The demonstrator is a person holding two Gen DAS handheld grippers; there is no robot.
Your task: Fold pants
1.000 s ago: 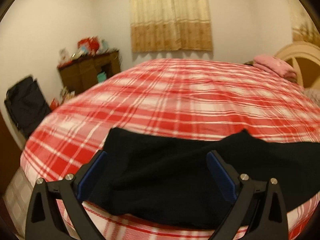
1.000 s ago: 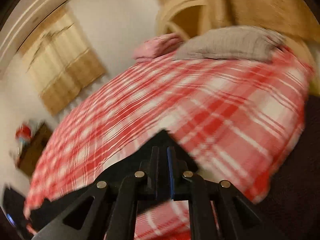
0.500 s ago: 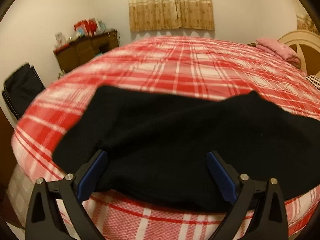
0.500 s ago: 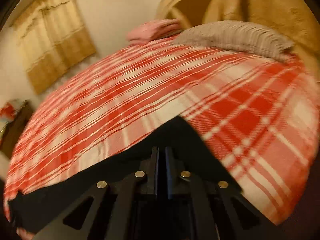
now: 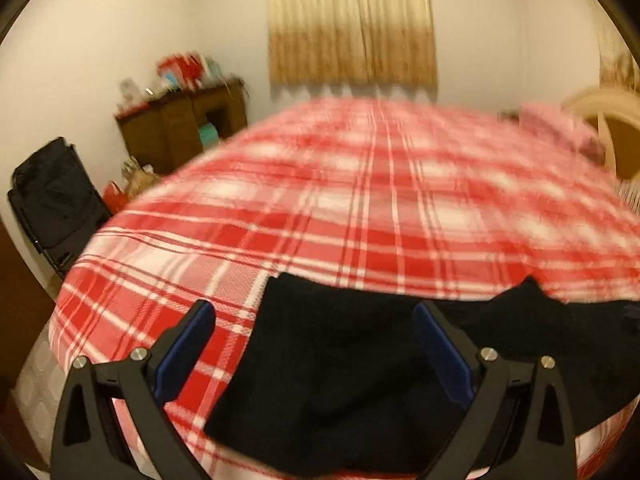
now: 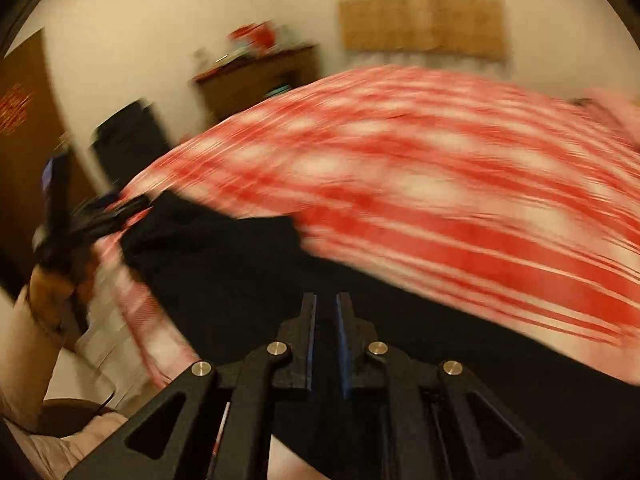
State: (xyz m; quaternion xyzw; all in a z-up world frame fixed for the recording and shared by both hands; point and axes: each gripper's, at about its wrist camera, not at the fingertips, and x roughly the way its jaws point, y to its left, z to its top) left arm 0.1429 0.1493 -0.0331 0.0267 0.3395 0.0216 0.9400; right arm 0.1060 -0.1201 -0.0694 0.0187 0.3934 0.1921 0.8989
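On the near edge of the bed (image 5: 360,208) lie the black pants (image 5: 340,360), the left tool (image 5: 314,340) poised over their left end with its jaws wide apart and empty, while the right tool (image 6: 325,320) has its jaws nearly together, seemingly pinching a fold of that cloth, though dark on dark hides the bite. To fold well, I judge the right should carry its end level over to meet the left end, edges matched, before the left presses down. A dark chair (image 5: 52,200), a cluttered cabinet (image 5: 180,128) and a pink pillow (image 5: 560,128) stand well apart; nothing blocks the fold.
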